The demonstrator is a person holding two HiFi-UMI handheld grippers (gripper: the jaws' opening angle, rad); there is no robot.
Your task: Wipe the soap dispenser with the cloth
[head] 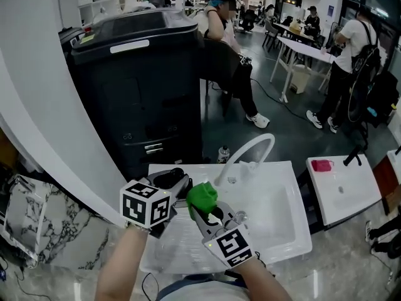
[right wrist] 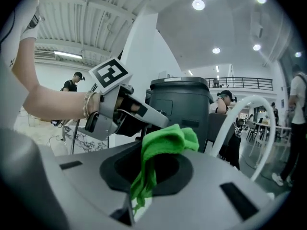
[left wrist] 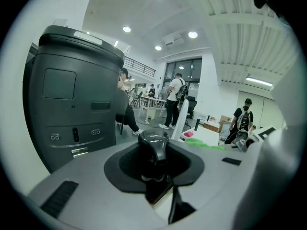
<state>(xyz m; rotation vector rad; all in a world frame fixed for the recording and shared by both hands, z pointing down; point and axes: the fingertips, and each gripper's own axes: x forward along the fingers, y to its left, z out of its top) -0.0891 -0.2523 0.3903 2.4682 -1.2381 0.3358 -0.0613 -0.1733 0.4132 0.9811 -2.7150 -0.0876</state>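
- Head view: the left gripper (head: 170,190) is clamped on a black pump-top soap dispenser (head: 168,178), held above the white rectangular sink (head: 276,213).
- The right gripper (head: 203,207) pinches a bunched bright-green cloth (head: 202,195), just beside the dispenser.

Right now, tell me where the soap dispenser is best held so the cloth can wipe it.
Grip it below the pump head, coming in from the side, as the left hand-held gripper does. The soap dispenser stands roughly upright there with its dark pump head clear beyond the jaws, so the green cloth in the right hand-held gripper can probably reach the top unhindered.
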